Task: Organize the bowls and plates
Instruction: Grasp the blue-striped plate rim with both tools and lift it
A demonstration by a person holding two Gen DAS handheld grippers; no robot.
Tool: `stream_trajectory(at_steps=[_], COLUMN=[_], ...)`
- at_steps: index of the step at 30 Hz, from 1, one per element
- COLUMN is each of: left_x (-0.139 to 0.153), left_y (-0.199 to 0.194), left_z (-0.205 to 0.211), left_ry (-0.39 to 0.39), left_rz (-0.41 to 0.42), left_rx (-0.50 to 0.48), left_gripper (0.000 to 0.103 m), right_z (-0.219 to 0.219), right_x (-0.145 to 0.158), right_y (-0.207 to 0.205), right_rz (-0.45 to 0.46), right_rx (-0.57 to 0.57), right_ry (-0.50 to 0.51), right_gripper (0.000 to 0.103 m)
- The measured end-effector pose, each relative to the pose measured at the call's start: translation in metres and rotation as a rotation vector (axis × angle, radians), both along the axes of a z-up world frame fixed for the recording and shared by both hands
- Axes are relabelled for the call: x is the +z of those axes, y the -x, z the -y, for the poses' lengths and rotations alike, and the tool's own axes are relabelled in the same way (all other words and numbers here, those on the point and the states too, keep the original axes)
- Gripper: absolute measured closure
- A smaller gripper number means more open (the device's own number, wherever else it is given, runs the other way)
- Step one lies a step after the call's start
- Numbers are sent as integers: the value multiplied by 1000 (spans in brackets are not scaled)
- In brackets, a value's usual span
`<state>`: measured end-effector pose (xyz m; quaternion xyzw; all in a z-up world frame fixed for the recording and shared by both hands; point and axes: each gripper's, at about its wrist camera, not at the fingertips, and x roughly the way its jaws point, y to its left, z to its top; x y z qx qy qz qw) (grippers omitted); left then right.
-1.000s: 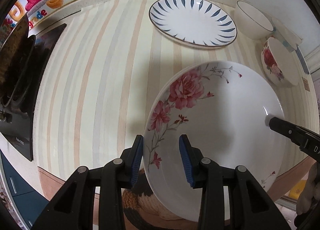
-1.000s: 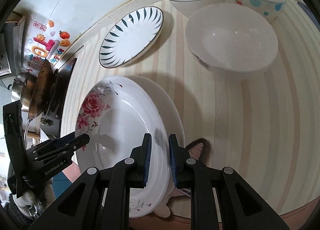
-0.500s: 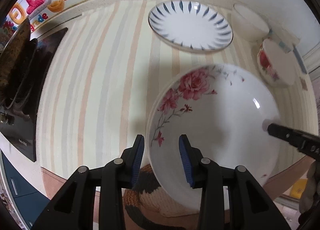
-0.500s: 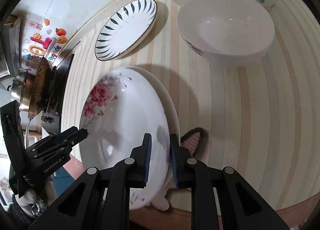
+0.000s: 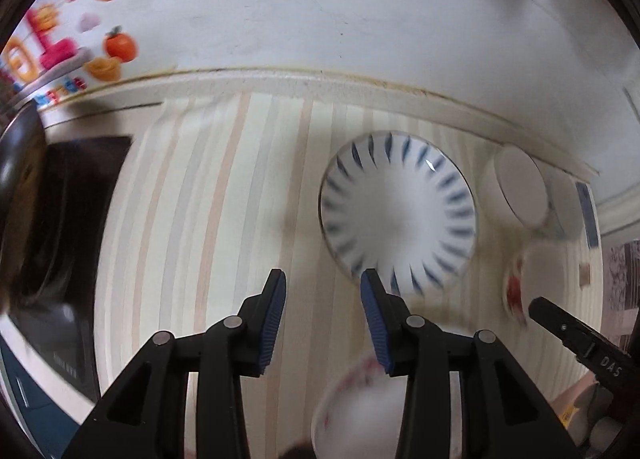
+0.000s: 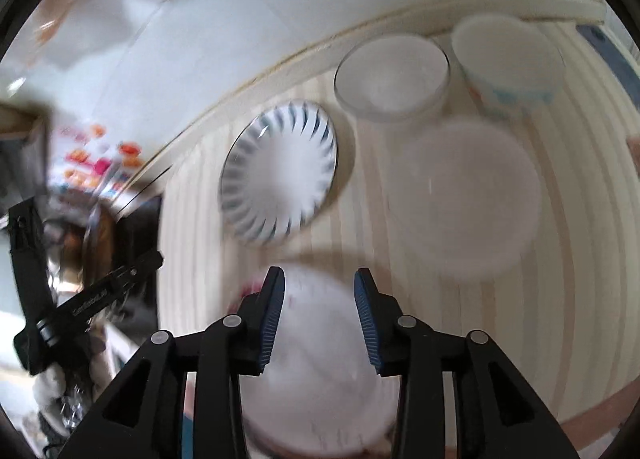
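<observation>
Both views are motion-blurred. My left gripper (image 5: pixel 322 315) is open and empty above the striped counter, just short of the blue-rayed plate (image 5: pixel 398 215). The rose-patterned white plate (image 5: pixel 356 411) lies below and behind its fingers. My right gripper (image 6: pixel 319 313) is open and empty above that rose plate (image 6: pixel 320 379), which rests flat near the counter's front edge. The blue-rayed plate (image 6: pixel 280 175) lies beyond it. A large white bowl (image 6: pixel 468 203), a white bowl (image 6: pixel 392 75) and a dotted bowl (image 6: pixel 510 59) stand at the right.
A black stove with a pan (image 5: pixel 44 227) fills the left side. The wall with fruit stickers (image 5: pixel 80 55) runs along the back. Bowls stand at the far right (image 5: pixel 520 191), one with red flowers (image 5: pixel 536 279). The other gripper's tip (image 5: pixel 568 333) shows at the right.
Both grippers have let go of the rose plate and opened. Both have lifted and tilted up toward the wall; the plate now lies flat under them.
</observation>
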<state>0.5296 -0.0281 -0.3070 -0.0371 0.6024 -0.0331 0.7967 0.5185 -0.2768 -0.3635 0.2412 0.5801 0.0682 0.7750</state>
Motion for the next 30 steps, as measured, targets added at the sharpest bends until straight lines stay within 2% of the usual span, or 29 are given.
stream_trajectory(at_steps=[6,11,13,14,16,17,20,25,30], left_x=[-45,-81,-88,-91,-96,-97,-96,-93,-69], left_y=[-58,-83,-86,-87,-86,-86,-80,-71,-57], left_z=[11,14,15,17,20,21,24,25,20], left_ry=[-44,-45,-33,-29,-3,-9,-37,-36,-28], left_rz=[-53,-97,-101,-101,-99,-91,-57,-52,-13], left_rx=[-65,-78,-78,-83,-98,-97,-106,-100,-102], left_gripper=[66,66,67,67,79,79,79,80,80], right_z=[-26,-38,-39,-41,-43,-44,-45,-47,-46], right_x=[-31,-53,-61,-66,-76,-79,-81,-73,-57], right_y=[-73,-95,-99,-102,-104,-105,-107,-105,-99], right_rz=[-46,-67,-78,-86,-101,-100,-72,-51,-16], right_rx=[3,24,29,33,39,43,43,58,79], right_ry=[110,170,184,187,212,230,244,266,272], right_gripper=[64,64,68,76,84,89,89,89,90])
